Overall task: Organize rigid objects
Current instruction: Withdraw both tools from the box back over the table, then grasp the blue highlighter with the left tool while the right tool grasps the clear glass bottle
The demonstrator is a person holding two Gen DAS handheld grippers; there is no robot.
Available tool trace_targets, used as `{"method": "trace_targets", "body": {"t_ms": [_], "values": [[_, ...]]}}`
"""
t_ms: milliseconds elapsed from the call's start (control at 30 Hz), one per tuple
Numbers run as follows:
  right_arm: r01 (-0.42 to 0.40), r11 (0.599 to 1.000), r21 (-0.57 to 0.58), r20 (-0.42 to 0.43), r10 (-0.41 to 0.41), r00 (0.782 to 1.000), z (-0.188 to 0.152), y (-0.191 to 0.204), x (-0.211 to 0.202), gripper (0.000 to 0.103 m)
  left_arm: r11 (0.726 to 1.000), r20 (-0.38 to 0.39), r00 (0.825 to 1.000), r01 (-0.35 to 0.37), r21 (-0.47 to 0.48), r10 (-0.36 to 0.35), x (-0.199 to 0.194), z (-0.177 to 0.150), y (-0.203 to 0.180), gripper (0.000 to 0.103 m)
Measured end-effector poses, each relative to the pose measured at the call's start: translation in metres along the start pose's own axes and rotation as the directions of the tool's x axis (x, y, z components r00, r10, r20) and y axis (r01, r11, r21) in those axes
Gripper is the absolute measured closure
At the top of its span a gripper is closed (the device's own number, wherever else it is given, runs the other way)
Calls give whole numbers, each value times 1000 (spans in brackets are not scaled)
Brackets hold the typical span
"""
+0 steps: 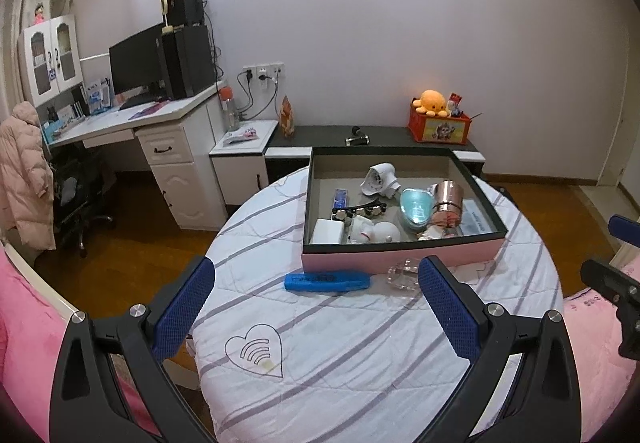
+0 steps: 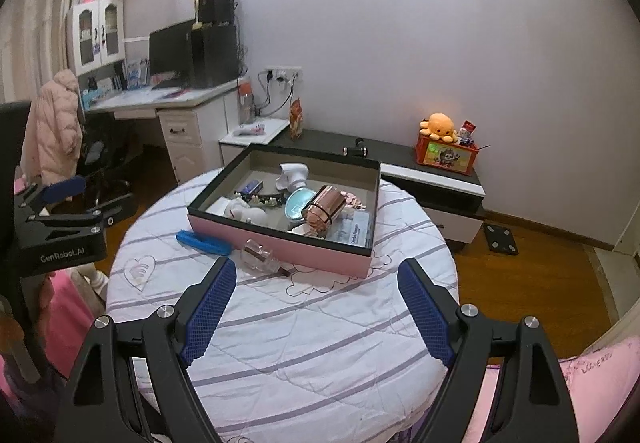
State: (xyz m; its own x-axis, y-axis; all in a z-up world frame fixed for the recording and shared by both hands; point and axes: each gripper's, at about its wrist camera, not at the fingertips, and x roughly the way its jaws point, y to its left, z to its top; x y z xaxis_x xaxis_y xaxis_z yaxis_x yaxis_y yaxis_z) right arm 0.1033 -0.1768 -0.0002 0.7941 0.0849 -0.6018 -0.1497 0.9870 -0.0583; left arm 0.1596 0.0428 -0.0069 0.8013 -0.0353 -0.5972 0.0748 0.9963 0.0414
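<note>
**A:** Blue plastic first. In the left wrist view the blue case (image 1: 327,282) lies flat on the striped cloth of the round table (image 1: 360,363), at about twelve o'clock from your left gripper (image 1: 316,307), just in front of the pink box (image 1: 400,257). Your left jaws stand wide apart with nothing between the pads.

**B:** How will it handle?

**A:** I judge it light, stiff and a little slick. It is long and narrow, so take it across the short width near the middle; held at one end it would likely swing.

**B:** And the clear thing at one o'clock?

**A:** The clear glass piece (image 1: 404,275) is half hidden behind your right-hand finger in this view and sits close against the box front. It looks brittle and smooth, so I would close gently on it.

**B:** Now the right wrist view.

**A:** Your right gripper (image 2: 316,303) is open too, empty, hovering above bare cloth. The clear glass piece (image 2: 260,257) lies on its side at eleven o'clock from it, just beside the pink box (image 2: 280,243); the blue case (image 2: 204,241) is farther out at ten o'clock, its far end tucked against the box corner. The left gripper (image 2: 60,195) shows at nine o'clock.

**B:** Where do I grip the glass?

**A:** Across its body rather than its thin rim, I think. The box already holds a copper cup (image 2: 324,209) and a teal case (image 2: 298,209), so room is tight on that side.
</note>
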Motion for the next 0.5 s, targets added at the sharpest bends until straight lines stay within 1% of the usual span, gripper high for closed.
{"method": "trace_targets", "body": {"t_ms": [167,233,300,333,400,500], "values": [[-42,997,-63,-78,37,996,9,10,34,19,1000,-60,998,-22,10,23,33,0,3,0],[-70,994,-88,-113,60,992,12,16,51,19,1000,-96,995,-10,9,11,50,-1,5,0],[-110,989,-99,-162,93,982,13,20,75,19,1000,-136,991,-2,-3,2,67,-2,8,0],[-128,986,-103,-188,107,976,13,23,87,19,1000,-157,988,-12,-4,11,76,-3,9,0],[-146,982,-121,-233,115,966,13,30,110,19,999,-191,981,-31,14,33,93,-6,10,0],[-186,969,-163,-287,134,949,11,41,142,19,1000,-245,969,-20,5,21,115,-12,14,0]]}}
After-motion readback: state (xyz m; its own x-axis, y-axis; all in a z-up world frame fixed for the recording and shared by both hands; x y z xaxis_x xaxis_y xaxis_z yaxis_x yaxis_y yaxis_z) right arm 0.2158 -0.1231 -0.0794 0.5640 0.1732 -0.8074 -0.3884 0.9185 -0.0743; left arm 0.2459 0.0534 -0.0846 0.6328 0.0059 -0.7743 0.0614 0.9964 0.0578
